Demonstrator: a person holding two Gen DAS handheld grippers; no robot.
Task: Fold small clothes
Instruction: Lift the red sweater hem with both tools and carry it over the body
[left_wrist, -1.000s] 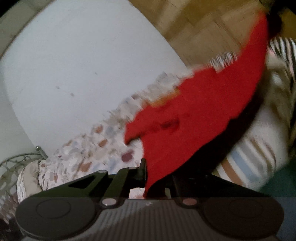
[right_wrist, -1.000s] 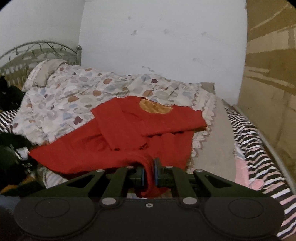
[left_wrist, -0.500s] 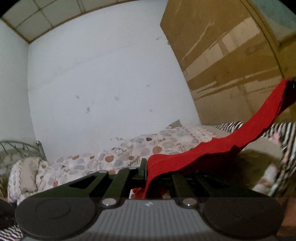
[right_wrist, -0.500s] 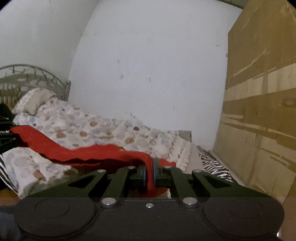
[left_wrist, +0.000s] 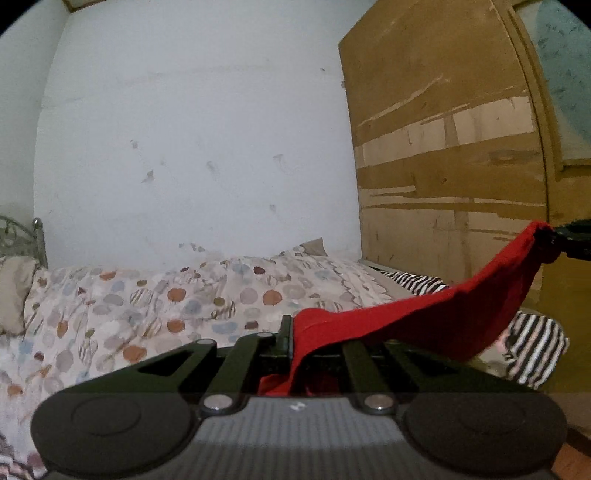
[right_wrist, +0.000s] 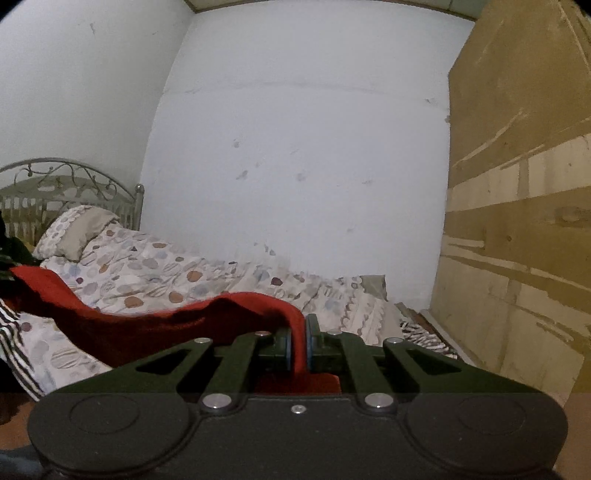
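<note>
Fingers (right_wrist: 286, 341) of both grippers pinch the red garment (left_wrist: 424, 317), apparently lifted above the spotted bedspread (left_wrist: 147, 306).

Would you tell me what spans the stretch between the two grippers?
Only the red garment: both wrist views show it sagging from the left gripper to the right gripper.

Bed with spotted quilt (right_wrist: 177, 273), pillow (right_wrist: 79, 230) and wrought-metal headboard (right_wrist: 66, 184), set against a marked white wall (right_wrist: 295, 166). Brown panelled wardrobe (left_wrist: 443, 147) at the foot end; striped black-and-white fabric (left_wrist: 535, 343) on the bed edge.
</note>
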